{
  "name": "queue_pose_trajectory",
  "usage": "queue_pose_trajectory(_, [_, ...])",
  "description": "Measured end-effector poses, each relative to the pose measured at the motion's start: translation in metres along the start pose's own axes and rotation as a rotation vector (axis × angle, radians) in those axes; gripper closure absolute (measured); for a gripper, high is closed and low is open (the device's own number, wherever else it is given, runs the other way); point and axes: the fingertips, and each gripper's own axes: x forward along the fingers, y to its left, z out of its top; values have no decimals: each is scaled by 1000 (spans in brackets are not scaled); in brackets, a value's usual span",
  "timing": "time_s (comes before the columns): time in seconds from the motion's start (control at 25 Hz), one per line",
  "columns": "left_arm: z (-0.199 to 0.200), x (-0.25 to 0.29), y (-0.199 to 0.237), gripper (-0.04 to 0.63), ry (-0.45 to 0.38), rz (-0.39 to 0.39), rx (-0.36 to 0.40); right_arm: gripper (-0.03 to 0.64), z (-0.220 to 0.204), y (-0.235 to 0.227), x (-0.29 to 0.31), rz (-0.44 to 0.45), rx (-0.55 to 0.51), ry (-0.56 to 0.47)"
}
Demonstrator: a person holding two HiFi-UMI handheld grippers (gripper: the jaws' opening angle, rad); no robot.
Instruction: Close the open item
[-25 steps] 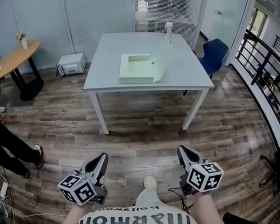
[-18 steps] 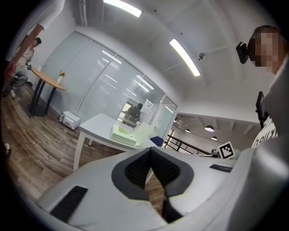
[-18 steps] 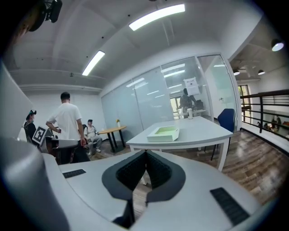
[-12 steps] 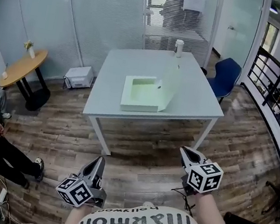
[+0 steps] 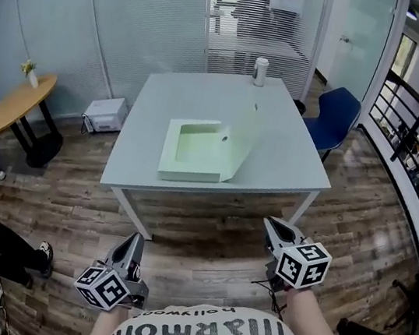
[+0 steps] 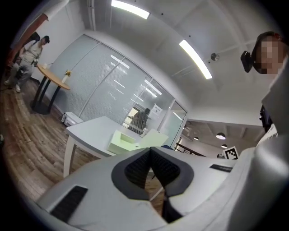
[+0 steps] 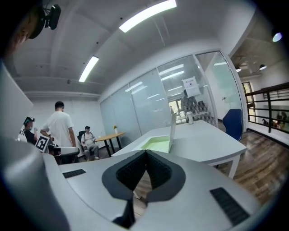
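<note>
The box (image 5: 185, 169) looked like matt, pale-green card. The table (image 5: 290, 153) had a smooth top with a faint sheen. The floor (image 5: 206, 237) was grained, satin-finished wood planking.

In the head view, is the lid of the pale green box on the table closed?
No, the lid stands raised along the right edge of the box on the table, leaving the inside uncovered.

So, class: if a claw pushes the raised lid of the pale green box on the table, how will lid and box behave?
The lid stands up flat without sagging, so it is probably stiff card swinging on its fold. The box looks shallow and empty, so likely light; on the smooth table it may slide unless steadied.
</note>
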Motion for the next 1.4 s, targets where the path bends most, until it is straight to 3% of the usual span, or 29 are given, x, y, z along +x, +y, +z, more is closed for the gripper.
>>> queue_pose_trajectory(0.32, [5, 41, 34, 600, 43, 34, -35, 615, -13, -35, 44, -26, 133, 33])
queue_pose_trajectory(0.6, [22, 111, 72, 598, 82, -39, -66, 615, -3, -59, 96, -101, 172, 33])
queue_pose_trajectory(1.04, [115, 232, 140, 600, 91, -208, 7, 615, 85, -96, 164, -291, 207, -156])
queue_pose_trajectory(1.28, [136, 267, 170, 598, 88, -274, 51, 615, 117, -103, 170, -395, 157, -278])
queue_pose_trajectory(1.4, [139, 284, 175, 598, 90, -282, 32, 615, 132, -117, 161, -452, 144, -313])
